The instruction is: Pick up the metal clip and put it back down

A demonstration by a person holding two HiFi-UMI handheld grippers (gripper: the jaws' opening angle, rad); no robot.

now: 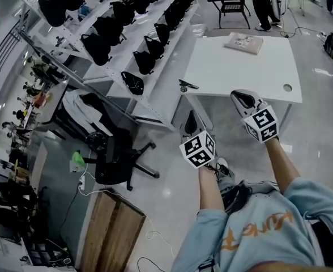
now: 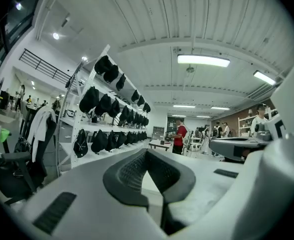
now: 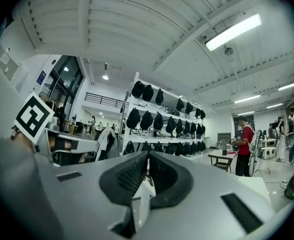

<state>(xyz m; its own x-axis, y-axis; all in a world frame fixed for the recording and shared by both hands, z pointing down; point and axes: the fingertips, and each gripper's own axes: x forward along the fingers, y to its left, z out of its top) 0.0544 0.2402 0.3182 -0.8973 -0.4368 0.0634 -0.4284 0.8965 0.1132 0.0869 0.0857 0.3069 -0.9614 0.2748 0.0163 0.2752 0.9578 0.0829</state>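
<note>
White table [image 1: 240, 67] lies ahead of me. The clip [image 1: 187, 85] rests on its left edge, near the corner closest to me.

My left gripper [image 1: 191, 119] hangs just short of the table's near edge, below that corner and apart from the clip. Its jaws are pressed together with nothing between them. My right gripper [image 1: 243, 98] reaches over the table's near edge, to the right of the clip and clear of it. Its jaws are also closed and empty.

A flat pad [image 1: 244, 42] sits at the table's far side. Left of the table runs a white rack [image 1: 169, 75] hung with black bags [image 1: 145, 61]. Beyond the table's far side a person [image 1: 261, 1] in a red top stands by a small dark desk [image 1: 230, 1].
</note>
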